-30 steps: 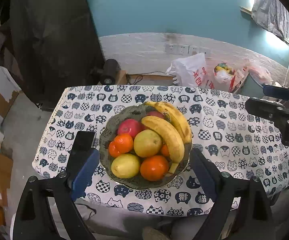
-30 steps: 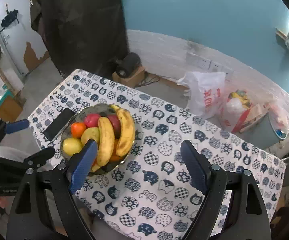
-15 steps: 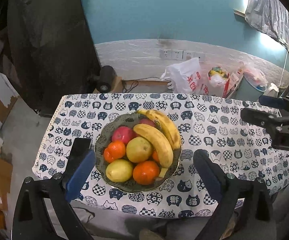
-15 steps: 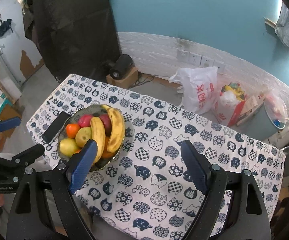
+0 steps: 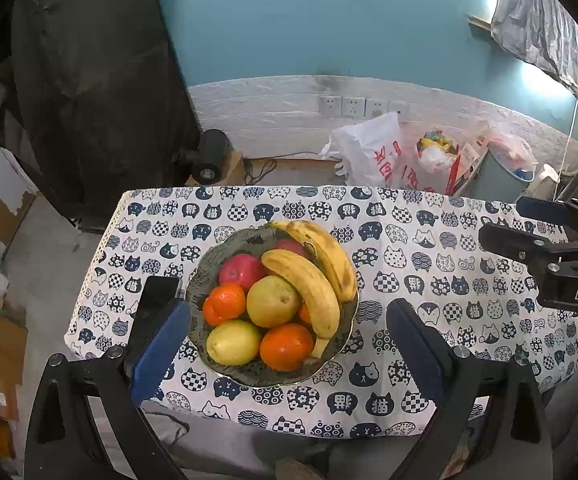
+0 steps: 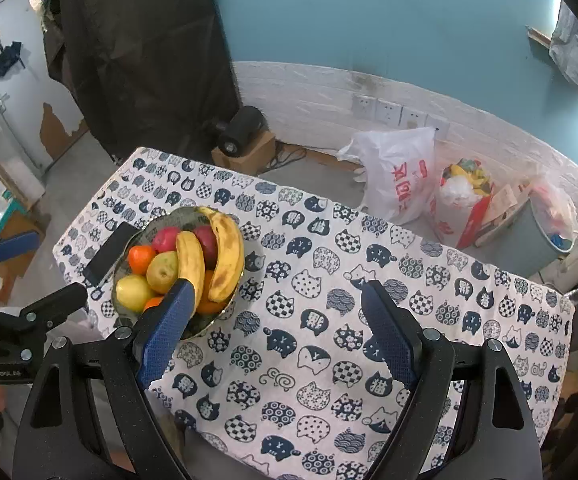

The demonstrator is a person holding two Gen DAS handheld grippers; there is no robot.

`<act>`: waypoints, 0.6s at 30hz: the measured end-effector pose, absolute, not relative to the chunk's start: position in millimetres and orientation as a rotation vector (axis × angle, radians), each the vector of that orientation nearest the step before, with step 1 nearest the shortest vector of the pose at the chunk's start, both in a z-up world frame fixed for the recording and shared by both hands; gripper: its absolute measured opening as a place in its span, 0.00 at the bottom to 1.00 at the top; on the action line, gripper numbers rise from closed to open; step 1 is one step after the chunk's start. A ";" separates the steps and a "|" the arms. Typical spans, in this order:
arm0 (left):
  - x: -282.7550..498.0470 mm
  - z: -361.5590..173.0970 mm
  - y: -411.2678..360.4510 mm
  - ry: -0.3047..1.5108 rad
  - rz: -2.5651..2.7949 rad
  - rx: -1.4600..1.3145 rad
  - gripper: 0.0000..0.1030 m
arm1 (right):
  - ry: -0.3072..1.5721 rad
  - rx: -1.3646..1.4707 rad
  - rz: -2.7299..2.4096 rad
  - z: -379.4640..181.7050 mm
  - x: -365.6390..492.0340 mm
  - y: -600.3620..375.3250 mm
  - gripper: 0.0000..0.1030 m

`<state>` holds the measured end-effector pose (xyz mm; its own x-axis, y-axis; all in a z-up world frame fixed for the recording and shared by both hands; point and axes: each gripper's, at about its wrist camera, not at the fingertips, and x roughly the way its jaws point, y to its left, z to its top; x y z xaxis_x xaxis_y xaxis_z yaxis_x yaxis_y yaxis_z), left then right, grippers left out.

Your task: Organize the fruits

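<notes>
A dark patterned bowl (image 5: 225,248) stands on the cat-print tablecloth (image 5: 429,264). It holds two bananas (image 5: 309,276), red apples (image 5: 241,270), oranges (image 5: 287,346), a yellow-green pear (image 5: 273,300) and a lemon (image 5: 233,342). My left gripper (image 5: 288,307) hovers above the bowl, open wide, with nothing between its fingers. My right gripper (image 6: 277,286) is open over bare cloth to the right of the bowl (image 6: 161,220); its left pad overlaps the bowl's near rim in the picture. Each gripper appears side-on in the other's view: right gripper (image 5: 505,220), left gripper (image 6: 45,268).
A black phone (image 5: 157,292) lies flat just left of the bowl. Beyond the table's far edge, on the floor, are plastic bags (image 5: 373,152), a grey bin (image 6: 529,236) and a black speaker (image 5: 209,156) on a box. A dark curtain hangs at back left.
The left view has drawn back a little, so the bowl looks smaller, and the left jaws stand slightly wider. In the right view the bowl has slid left and away.
</notes>
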<state>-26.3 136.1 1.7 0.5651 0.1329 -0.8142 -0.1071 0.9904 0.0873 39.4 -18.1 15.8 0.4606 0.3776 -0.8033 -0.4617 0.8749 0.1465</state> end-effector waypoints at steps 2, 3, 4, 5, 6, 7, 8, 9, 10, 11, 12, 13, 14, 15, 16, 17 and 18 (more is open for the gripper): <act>-26.1 1.2 136.1 0.960 0.147 0.027 0.96 | 0.965 -0.095 0.519 14.5 40.1 -18.6 0.82; -25.9 1.1 136.1 0.962 0.149 0.027 0.96 | 0.966 -0.094 0.519 14.1 40.1 -18.8 0.82; -25.8 1.1 136.1 0.964 0.150 0.025 0.96 | 0.966 -0.094 0.519 14.0 40.0 -19.0 0.82; -25.7 1.0 136.5 0.965 0.151 0.022 0.96 | 0.966 -0.094 0.518 14.0 40.0 -19.0 0.82; -25.8 1.1 136.8 0.965 0.152 0.019 0.96 | 0.967 -0.093 0.518 13.4 40.0 -19.2 0.82; -25.4 1.0 136.6 0.966 0.152 0.018 0.96 | 0.968 -0.093 0.519 13.0 40.2 -19.4 0.82; -25.2 1.0 136.7 0.966 0.151 0.020 0.96 | 0.969 -0.093 0.519 12.5 39.9 -19.5 0.82; -25.2 1.0 136.8 0.967 0.151 0.021 0.96 | 0.970 -0.094 0.519 11.8 39.5 -19.2 0.82; -25.2 1.2 136.7 0.968 0.151 0.021 0.96 | 0.969 -0.095 0.520 12.2 39.8 -19.6 0.82; -25.4 1.4 136.6 0.968 0.151 0.021 0.96 | 0.969 -0.095 0.519 12.1 39.7 -19.6 0.82; -26.0 1.8 137.0 0.968 0.149 0.020 0.96 | 0.969 -0.096 0.519 11.9 39.7 -19.6 0.82; -25.7 1.9 136.1 0.967 0.149 0.019 0.96 | 0.969 -0.095 0.519 12.2 40.0 -19.5 0.82; -25.7 1.8 135.8 0.968 0.150 0.019 0.96 | 0.969 -0.095 0.520 12.2 39.9 -19.6 0.82; -25.7 1.8 135.8 0.969 0.151 0.019 0.96 | 0.968 -0.095 0.519 12.1 39.9 -19.4 0.82; -25.8 1.9 135.7 0.969 0.153 0.018 0.96 | 0.968 -0.096 0.519 11.7 39.7 -19.4 0.82; -26.0 1.8 135.5 0.970 0.154 0.016 0.96 | 0.968 -0.095 0.518 11.8 39.7 -19.2 0.82; -26.4 1.8 136.2 0.972 0.156 0.014 0.96 | 0.968 -0.095 0.518 11.7 39.6 -19.2 0.82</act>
<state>-26.4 136.2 1.8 0.5535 0.1382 -0.8213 -0.1259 0.9887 0.0815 39.6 -19.2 11.7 0.4559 0.3779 -0.8058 -0.4609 0.8748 0.1495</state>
